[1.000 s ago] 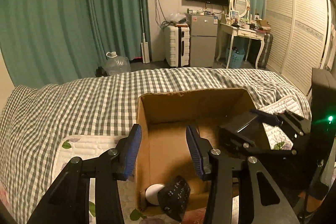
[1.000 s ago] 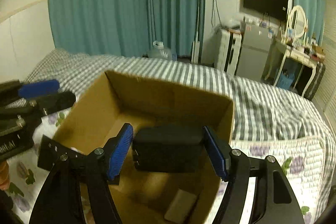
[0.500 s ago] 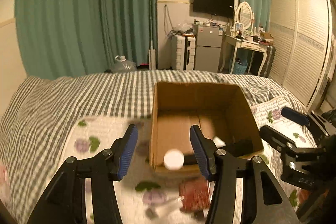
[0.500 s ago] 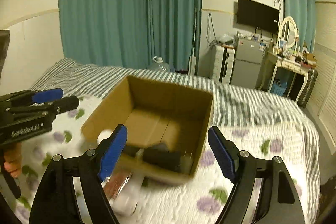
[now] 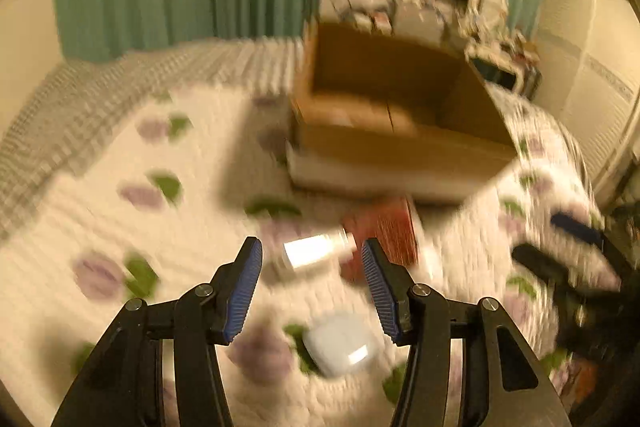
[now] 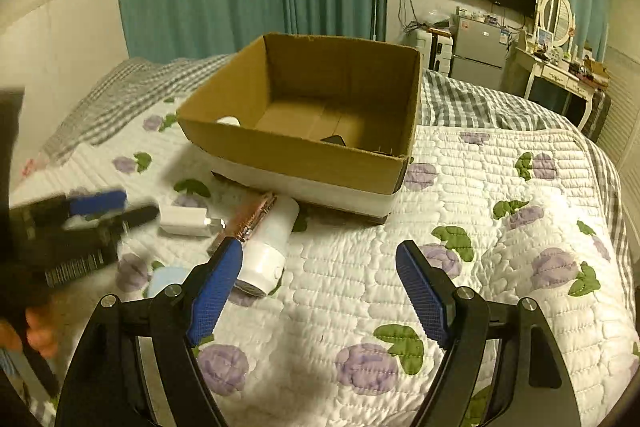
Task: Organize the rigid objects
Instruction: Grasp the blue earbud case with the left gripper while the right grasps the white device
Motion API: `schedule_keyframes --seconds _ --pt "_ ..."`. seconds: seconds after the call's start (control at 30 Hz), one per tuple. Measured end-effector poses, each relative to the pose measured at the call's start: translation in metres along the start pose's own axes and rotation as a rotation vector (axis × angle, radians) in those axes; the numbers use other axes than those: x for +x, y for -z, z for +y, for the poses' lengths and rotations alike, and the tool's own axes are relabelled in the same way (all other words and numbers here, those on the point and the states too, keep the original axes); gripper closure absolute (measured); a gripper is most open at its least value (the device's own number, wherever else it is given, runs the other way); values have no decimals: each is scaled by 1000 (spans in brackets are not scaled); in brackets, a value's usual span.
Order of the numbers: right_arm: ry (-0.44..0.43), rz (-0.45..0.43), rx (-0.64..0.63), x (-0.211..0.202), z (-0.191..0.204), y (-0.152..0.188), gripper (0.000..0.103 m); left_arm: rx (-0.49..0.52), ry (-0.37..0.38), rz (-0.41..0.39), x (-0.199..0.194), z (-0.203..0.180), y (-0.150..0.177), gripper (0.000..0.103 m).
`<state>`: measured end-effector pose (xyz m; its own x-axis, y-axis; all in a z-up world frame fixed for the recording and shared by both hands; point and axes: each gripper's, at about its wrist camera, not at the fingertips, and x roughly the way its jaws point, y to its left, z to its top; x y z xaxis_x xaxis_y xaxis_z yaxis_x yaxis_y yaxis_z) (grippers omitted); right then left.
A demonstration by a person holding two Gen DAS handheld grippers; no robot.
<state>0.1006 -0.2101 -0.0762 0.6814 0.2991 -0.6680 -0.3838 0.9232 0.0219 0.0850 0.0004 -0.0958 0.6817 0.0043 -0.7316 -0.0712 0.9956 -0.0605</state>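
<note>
My left gripper hangs open over the flowered quilt; the left wrist view is blurred. A white charger lies just beyond its fingertips, untouched, with a reddish flat thing to the right and a white earbud case nearer. My right gripper is open and empty above the quilt. A white cylinder lies at its left finger, beside the reddish thing, the charger and a pale blue case. The cardboard box behind holds a white round thing and a black object.
The left gripper shows blurred at the left of the right wrist view, with a hand under it. The right gripper is at the right edge of the left wrist view. Checked bedding, teal curtains and a dresser lie beyond the box.
The right gripper let a black box go into the carton and opened. Both grippers drew back from the carton and sank toward the loose things on the quilt. The left jaws widened.
</note>
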Motion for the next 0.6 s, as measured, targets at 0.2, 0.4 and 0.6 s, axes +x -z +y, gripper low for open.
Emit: schedule_keyframes --seconds 0.2,0.4,0.6 --pt "-6 18 24 7 -6 3 24 35 59 156 29 -21 43 48" --pt "-11 37 27 12 -6 5 24 32 73 206 43 -21 52 45" --pt "-17 46 11 17 1 7 24 29 48 192 37 -20 54 66"
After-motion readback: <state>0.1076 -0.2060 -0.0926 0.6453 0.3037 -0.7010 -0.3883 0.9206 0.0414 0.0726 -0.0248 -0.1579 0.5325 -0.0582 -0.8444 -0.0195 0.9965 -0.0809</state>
